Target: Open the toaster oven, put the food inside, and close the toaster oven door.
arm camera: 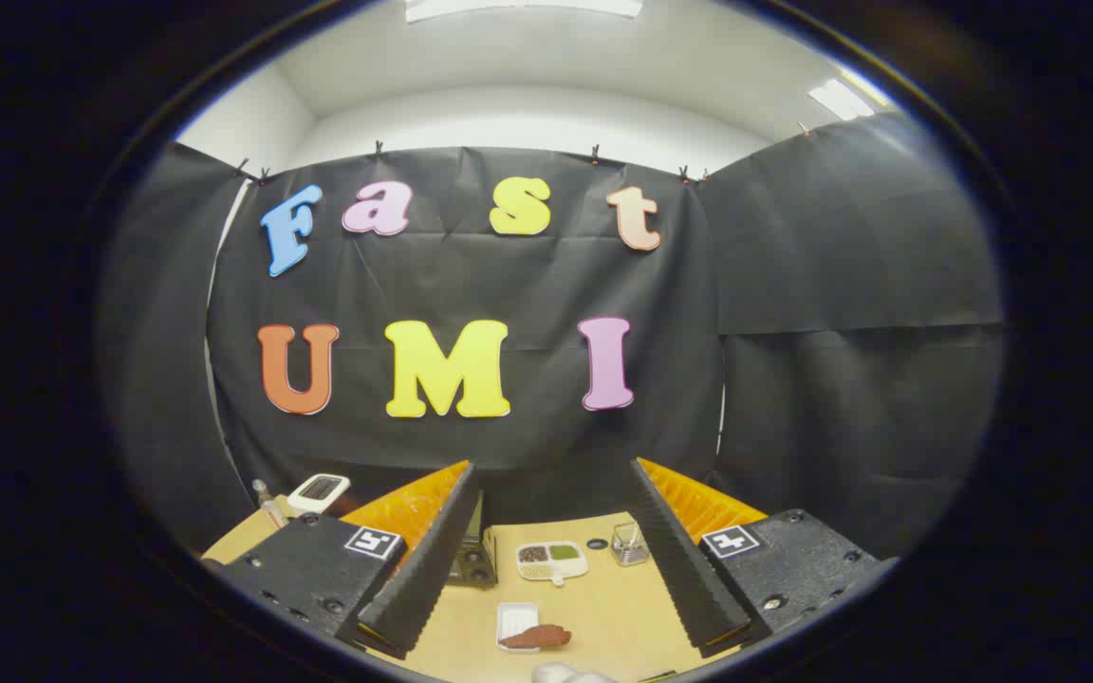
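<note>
The light wooden tabletop (603,617) lay below and ahead of the gripper (551,493), which was held high and tilted back from the work. Its two fingers stood wide apart with nothing between them.

The dark toaster oven (472,560) showed as a sliver just beside the left finger, mostly hidden by it; whether its door was open or shut could not be told. A white timer-like device with a dark screen (318,491) sat at the far left of the table, with a small bottle (267,503) just beside it.

Between the fingers, farther off: a white divided dish of brown and green grains (551,561), a small clear glass container (630,544) near the right finger, and a small dark round object (597,544) between those two. Nearest the camera, the reddish-brown piece of food (537,636) rested against a small white rectangular tray (516,618).

Judgement: task apparently not yet begun. Risks from here:
- The oven handle was masked by the left finger, so an approach could miss or knock it.
- The food was irregular and lay low, so the fingers might slip or push the light tray along.
- The divided dish stood between food and oven, and a low carry could clip it and spill grain.
</note>
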The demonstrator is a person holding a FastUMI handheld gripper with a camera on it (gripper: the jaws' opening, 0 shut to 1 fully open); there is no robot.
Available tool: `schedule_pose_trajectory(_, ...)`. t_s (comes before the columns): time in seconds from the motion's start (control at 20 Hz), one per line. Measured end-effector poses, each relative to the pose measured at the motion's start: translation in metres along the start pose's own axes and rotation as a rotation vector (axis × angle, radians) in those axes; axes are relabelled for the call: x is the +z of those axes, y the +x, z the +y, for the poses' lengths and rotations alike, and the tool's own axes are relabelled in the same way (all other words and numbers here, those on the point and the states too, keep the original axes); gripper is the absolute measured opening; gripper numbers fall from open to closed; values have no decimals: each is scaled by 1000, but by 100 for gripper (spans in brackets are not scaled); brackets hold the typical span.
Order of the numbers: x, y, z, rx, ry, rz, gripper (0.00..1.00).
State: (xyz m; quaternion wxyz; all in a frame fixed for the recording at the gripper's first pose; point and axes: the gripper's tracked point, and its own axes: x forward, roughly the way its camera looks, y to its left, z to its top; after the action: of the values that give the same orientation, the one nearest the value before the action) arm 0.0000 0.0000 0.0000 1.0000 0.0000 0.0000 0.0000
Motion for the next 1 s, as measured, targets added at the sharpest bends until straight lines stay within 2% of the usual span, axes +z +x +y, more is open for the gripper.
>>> schedule_pose_trajectory(0.75,3,4,7,6,-34,-2,100)
schedule_pose_trajectory(1.0,-2,14,25,4,-26,-4,100)
